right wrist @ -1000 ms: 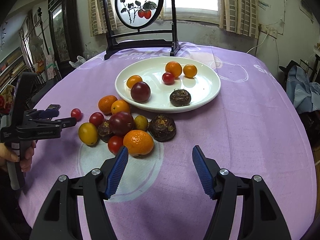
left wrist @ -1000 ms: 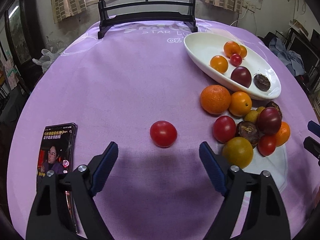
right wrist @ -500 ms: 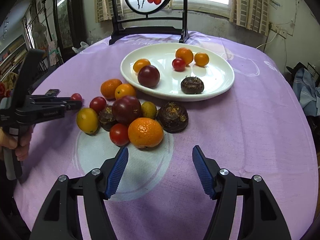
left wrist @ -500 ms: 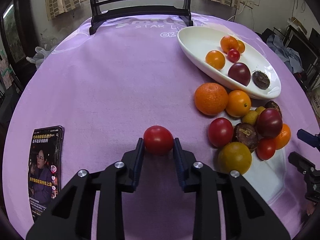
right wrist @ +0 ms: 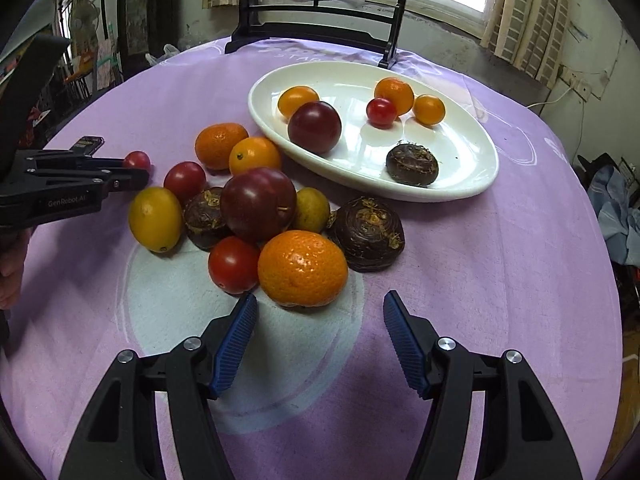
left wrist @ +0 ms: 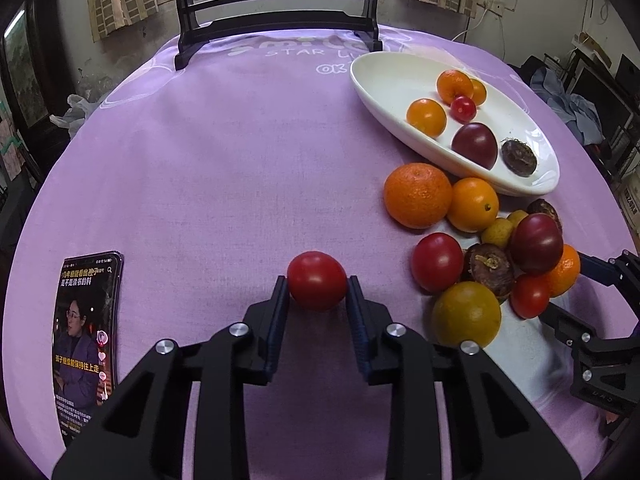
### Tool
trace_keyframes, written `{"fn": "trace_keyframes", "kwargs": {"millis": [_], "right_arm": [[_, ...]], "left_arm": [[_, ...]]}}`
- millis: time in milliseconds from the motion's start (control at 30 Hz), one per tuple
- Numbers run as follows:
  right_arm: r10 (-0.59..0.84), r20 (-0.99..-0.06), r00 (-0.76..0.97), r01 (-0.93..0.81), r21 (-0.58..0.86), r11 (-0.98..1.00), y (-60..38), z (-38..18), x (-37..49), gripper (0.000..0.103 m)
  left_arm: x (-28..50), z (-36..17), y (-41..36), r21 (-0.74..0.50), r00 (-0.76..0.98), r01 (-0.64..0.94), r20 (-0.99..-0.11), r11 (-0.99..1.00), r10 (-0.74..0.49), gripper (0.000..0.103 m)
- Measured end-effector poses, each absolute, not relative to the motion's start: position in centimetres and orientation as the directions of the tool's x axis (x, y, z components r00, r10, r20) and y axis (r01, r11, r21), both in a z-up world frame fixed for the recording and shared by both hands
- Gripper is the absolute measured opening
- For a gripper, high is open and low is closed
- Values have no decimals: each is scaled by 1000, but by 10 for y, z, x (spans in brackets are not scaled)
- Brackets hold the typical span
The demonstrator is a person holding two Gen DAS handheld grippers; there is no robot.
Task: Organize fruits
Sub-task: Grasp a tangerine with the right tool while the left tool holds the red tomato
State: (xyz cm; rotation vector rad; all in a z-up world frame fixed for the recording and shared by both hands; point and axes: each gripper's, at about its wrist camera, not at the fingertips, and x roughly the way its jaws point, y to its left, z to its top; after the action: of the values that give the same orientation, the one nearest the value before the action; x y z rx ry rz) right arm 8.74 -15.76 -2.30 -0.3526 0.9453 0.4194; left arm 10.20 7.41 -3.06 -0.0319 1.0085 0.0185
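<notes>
- The left tool (left wrist: 317, 288) is clamped on a red tomato (left wrist: 317, 281), one pad pressing on each side of it, low over the purple cloth (left wrist: 240, 152) of the counter.
- That tomato sits apart from the fruit pile (left wrist: 492, 248), which lies to its right on the cloth; a phone (left wrist: 88, 336) lies flat well to its left.
- In the right wrist view the left tool (right wrist: 136, 174) comes in from the left edge with the small tomato (right wrist: 137, 159) at its tip, just beside the pile.
- The right tool (right wrist: 320, 320) has its jaws apart and closing, with nothing between the pads.
- An orange (right wrist: 303, 267) at the near edge of the pile lies just beyond the right tool's fingertips, lined up with the gap but not touched; a tomato (right wrist: 233, 264) sits just beyond the left pad.
- The white plate (right wrist: 472, 148) stands behind the pile and holds three small orange fruits, a cherry tomato, a dark plum (right wrist: 315, 126) and a brown chestnut-like fruit (right wrist: 412, 164).
- A dark framed stand (right wrist: 316, 36) rises at the far edge of the counter.
</notes>
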Motion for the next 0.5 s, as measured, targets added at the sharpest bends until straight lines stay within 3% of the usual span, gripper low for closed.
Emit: {"fn": "trace_keyframes", "kwargs": {"millis": [233,333,500], "right_arm": [[217,-828,517,-491,-80,867,-154,-26,98,58],[250,-825,507,-494,-40,868,-155,-23,97,42],[262,-811,523,-458,-8,889,-169,-14,93,42]], "left_arm": [[105,-31,75,-26,534,-28,-846,999,-7,29],[108,-32,76,-30,536,-30,-844,999,-10,29],[104,-29,74,-19,543,-33,-840,999,2,28]]}}
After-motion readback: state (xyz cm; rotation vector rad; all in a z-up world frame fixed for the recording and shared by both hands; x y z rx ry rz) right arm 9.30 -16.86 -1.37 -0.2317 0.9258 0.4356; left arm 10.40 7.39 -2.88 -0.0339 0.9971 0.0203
